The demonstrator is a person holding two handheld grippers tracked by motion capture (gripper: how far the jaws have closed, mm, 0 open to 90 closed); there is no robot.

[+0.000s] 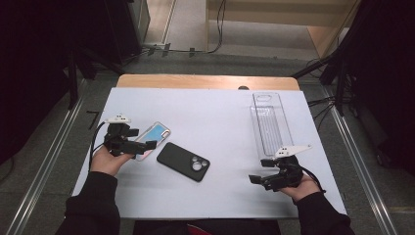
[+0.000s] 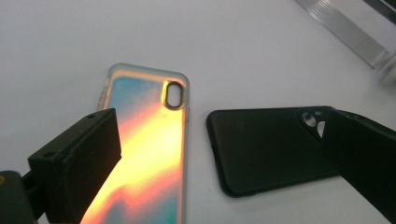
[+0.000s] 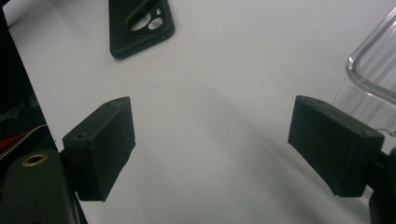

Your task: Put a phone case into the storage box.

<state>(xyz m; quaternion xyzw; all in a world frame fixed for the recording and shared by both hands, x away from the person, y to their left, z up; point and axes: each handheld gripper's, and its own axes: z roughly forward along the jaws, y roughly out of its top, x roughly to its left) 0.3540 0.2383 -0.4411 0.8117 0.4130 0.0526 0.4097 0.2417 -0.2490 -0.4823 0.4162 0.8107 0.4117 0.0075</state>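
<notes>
Holding a tool in each hand, we work over the white table (image 1: 220,117). Our landmark is the black phone case (image 1: 183,161), which lies flat near the middle of the table with its camera cut-outs facing up.

Just beside it, on its left and a little farther from us, lies the iridescent phone case (image 1: 153,137), clear-rimmed and shimmering blue, orange and yellow, with an oval camera opening at its far end. The two cases lie close but apart; in the left gripper view a strip of bare table shows between the iridescent phone case (image 2: 149,154) and the black phone case (image 2: 266,149).

Our left tool (image 1: 128,145) hovers at the near end of the iridescent case, left of the black case. Its jaws stand wide apart and clamp nothing; one pad hangs over the iridescent case's edge, the other over the black case's camera end.

Our right tool (image 1: 274,178) rests well to the right of the black case, jaws also spread with only bare table between them. Farther right and beyond it lies a clear plastic tray (image 1: 270,122), long and ribbed, its corner (image 3: 373,70) near the right tool's pad.

We can read no brand, label or writing on either case or on the tray.
</notes>
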